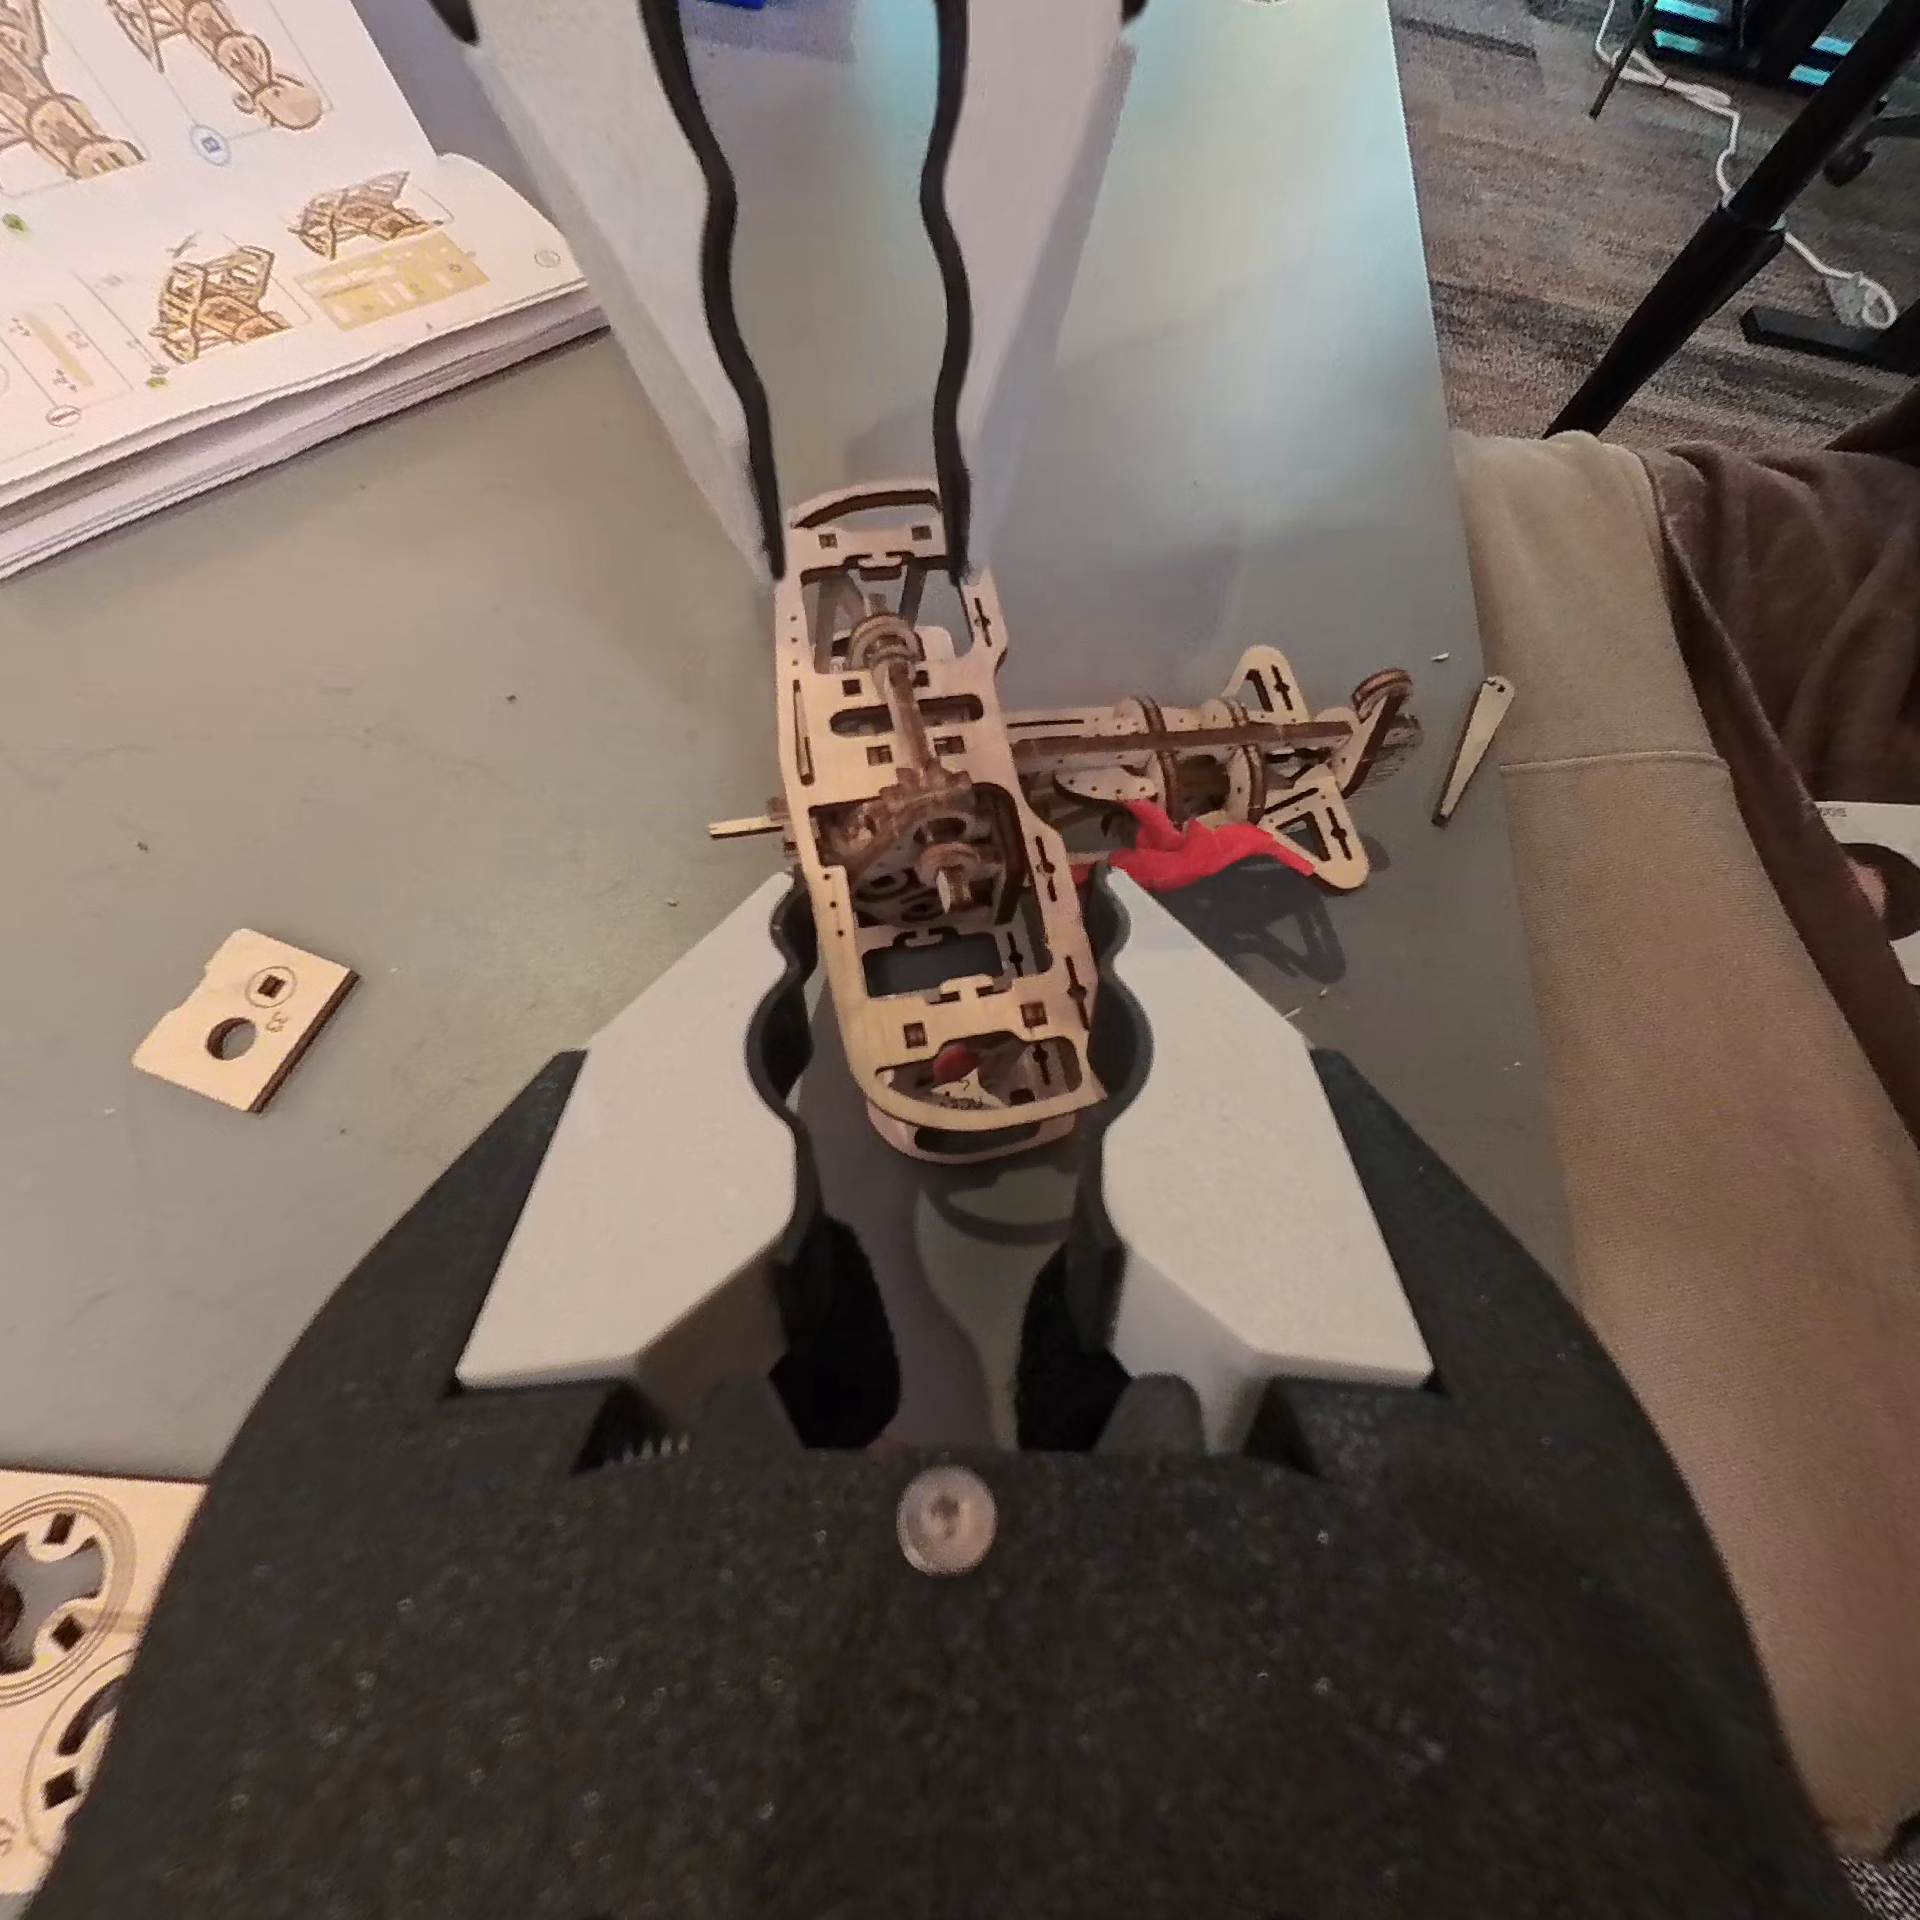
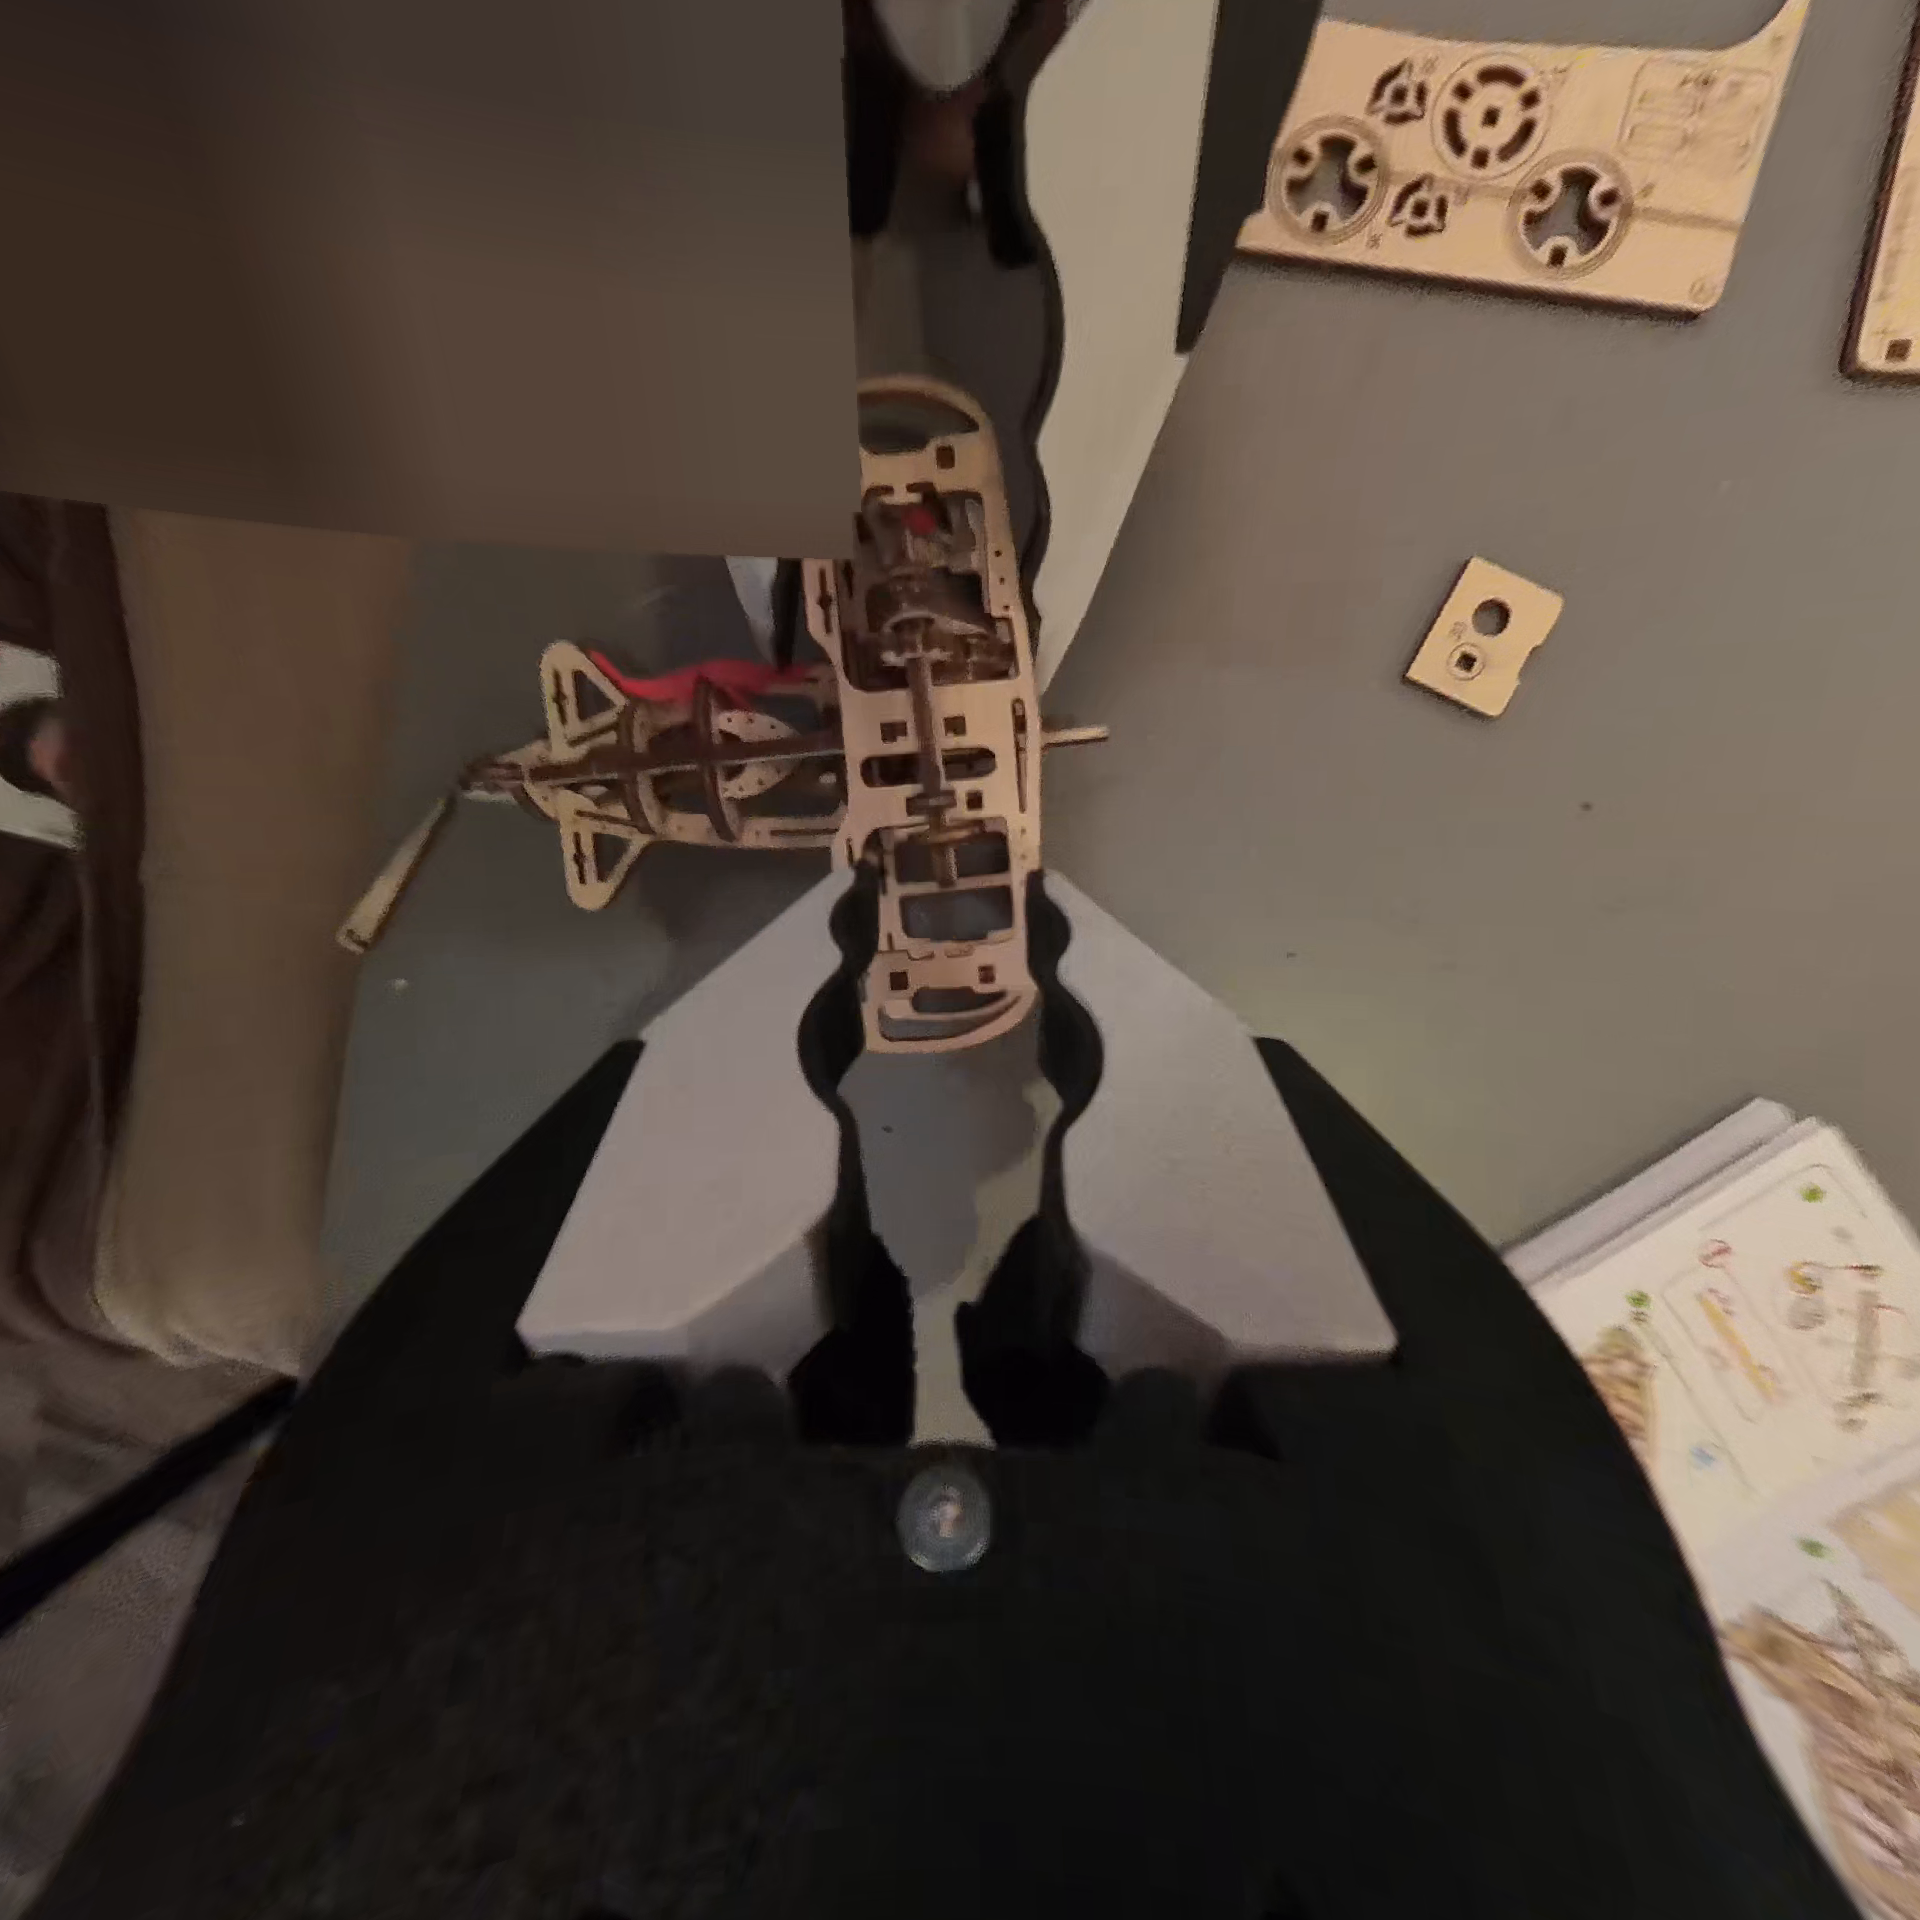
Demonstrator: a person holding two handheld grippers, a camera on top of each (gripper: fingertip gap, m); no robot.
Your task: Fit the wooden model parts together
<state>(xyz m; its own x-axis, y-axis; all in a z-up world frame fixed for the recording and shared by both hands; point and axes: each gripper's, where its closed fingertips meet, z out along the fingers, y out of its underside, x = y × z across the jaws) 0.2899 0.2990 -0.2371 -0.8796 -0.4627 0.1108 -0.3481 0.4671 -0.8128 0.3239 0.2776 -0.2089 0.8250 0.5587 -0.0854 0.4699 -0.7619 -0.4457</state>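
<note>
Item: wooden frame (image 1: 925, 831), a long pierced plywood chassis with a shaft and gears along its middle. It is held above the grey bench (image 1: 364, 727), one end in each tool.

Left tool (image 1: 940, 935): closed on the near, rounded end of the frame in its own view, the black pads against the two long edges. Right tool (image 2: 951, 925): closed on the opposite end, gripping the side rails; in the left wrist view it enters from 12 o'clock.

Second assembly (image 1: 1205, 769): a ribbed wooden body with fin-like plates, lying on the bench at 3 o'clock of the frame in the left wrist view, with a scrap of red material (image 1: 1195, 847) against it. Whether it touches the frame I cannot tell.

Loose parts: a small square plate (image 1: 244, 1018) with a round hole, at 9 o'clock, well apart; a tapered wooden sliver (image 1: 1470, 748) beyond the second assembly; a parts sheet (image 2: 1496, 156) with ring cut-outs; an open instruction booklet (image 1: 239, 229) at 10 o'clock.

Step in hand, as I judge it: steadying the frame between both tools ahead of joining it to another part. To do it well, keep both grips on the outer rails and off the shaft and gears, hold the frame level without twisting, and lower it squarely so the tabs meet their slots before any pressure goes on. Thin plywood will likely snap if forced.
</note>
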